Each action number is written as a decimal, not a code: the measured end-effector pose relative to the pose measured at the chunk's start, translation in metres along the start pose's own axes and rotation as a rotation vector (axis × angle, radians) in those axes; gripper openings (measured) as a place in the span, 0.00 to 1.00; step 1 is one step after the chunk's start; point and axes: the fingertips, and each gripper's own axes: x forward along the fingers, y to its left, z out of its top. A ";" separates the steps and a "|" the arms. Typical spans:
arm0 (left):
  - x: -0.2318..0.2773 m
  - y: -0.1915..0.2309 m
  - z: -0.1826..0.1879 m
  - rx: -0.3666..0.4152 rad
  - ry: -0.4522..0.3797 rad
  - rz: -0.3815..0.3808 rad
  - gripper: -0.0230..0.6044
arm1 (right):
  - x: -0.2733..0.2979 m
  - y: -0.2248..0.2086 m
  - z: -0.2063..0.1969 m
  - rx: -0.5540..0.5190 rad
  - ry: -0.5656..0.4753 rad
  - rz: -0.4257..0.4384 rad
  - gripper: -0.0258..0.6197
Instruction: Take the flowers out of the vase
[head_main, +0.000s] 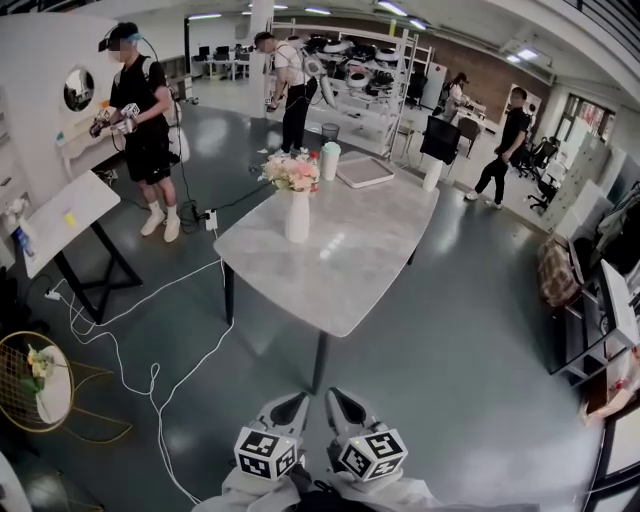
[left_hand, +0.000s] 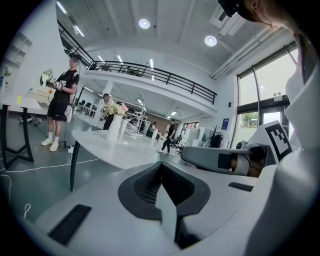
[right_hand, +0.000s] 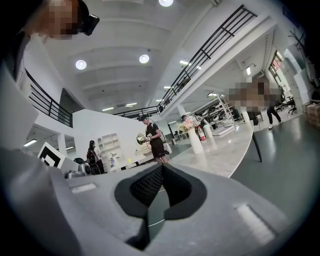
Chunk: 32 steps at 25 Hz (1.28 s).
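Note:
A bunch of pink and cream flowers (head_main: 291, 172) stands in a tall white vase (head_main: 298, 217) at the far left of a pale marble table (head_main: 340, 270). Both grippers hang low in front of the table's near end, well short of the vase. The left gripper (head_main: 285, 410) and the right gripper (head_main: 345, 405) are side by side, jaws together, holding nothing. In the left gripper view, the flowers (left_hand: 115, 109) and vase (left_hand: 114, 128) are far off beyond the shut jaw tips (left_hand: 161, 164). In the right gripper view, the vase (right_hand: 196, 141) is also distant past its shut tips (right_hand: 162, 166).
Behind the vase stand a white bottle (head_main: 330, 160), a flat tray (head_main: 364, 172) and a white cup (head_main: 432, 176). White cables (head_main: 130, 330) trail over the floor at left, near a slanted white desk (head_main: 70, 215) and a round gold stand (head_main: 35, 385). Several people stand further back.

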 end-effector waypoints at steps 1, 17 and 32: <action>0.002 0.004 0.002 0.000 0.000 -0.003 0.04 | 0.005 0.000 0.000 0.000 -0.001 -0.003 0.04; 0.000 0.045 -0.001 0.003 0.023 -0.034 0.04 | 0.042 0.004 -0.008 0.007 -0.024 -0.054 0.04; 0.023 0.087 0.019 -0.013 0.016 0.005 0.04 | 0.093 -0.005 0.000 0.011 0.004 -0.016 0.04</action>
